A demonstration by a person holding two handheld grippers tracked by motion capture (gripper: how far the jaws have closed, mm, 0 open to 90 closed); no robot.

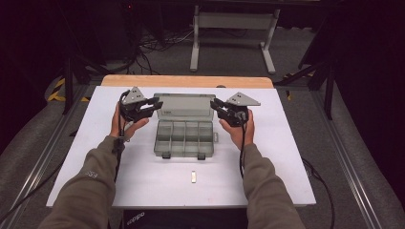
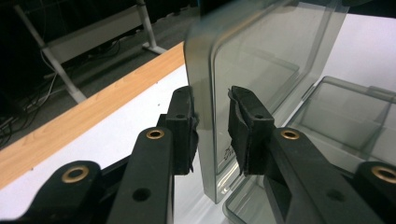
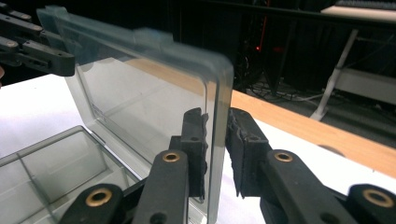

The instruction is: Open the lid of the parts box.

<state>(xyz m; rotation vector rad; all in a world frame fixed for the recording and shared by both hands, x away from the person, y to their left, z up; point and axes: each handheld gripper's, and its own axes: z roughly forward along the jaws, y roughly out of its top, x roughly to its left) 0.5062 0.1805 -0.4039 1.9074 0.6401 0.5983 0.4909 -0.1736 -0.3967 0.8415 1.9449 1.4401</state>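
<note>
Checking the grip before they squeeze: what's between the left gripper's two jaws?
The lid's side edge stands between the left gripper's jaws in its own view, with a gap left at each jaw.

No legible text or labels anywhere.

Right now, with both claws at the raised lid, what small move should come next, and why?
Probably close both claws onto the lid: the left claw and right claw each straddle an edge of it, jaws open, not yet gripping.
</note>
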